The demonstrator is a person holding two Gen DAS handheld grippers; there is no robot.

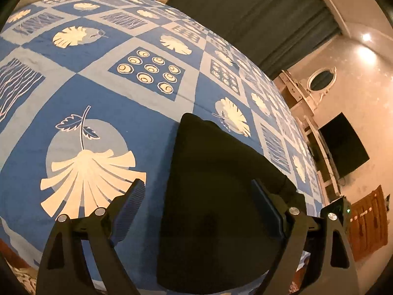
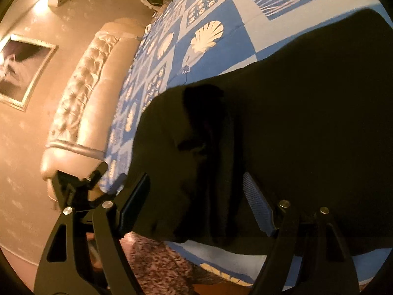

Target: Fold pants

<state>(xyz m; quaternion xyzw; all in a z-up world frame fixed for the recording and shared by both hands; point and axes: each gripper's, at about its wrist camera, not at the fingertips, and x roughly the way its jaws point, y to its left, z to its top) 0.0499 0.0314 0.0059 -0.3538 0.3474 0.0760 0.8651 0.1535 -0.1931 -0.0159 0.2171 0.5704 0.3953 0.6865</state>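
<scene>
Black pants (image 1: 221, 162) lie folded into a long dark strip on a bed with a blue sheet (image 1: 98, 93) printed with white shells and leaves. My left gripper (image 1: 196, 186) hovers over the near end of the strip, jaws open wide. One finger is over the sheet and the other over the cloth, and the pads do not press on it. In the right wrist view the pants (image 2: 307, 123) spread across the sheet (image 2: 245, 7) up to the bed's near edge. A thicker fold runs down their middle. My right gripper (image 2: 196, 182) stands open above that fold, holding nothing.
A tufted headboard (image 2: 81, 93) bounds the bed on the left, with a framed picture (image 2: 22, 68) on the wall. A patterned rug (image 2: 152, 265) lies below the bed's edge. Beyond the far side are a dark curtain (image 1: 258, 12), an oval mirror (image 1: 321, 80) and a dark screen (image 1: 343, 145).
</scene>
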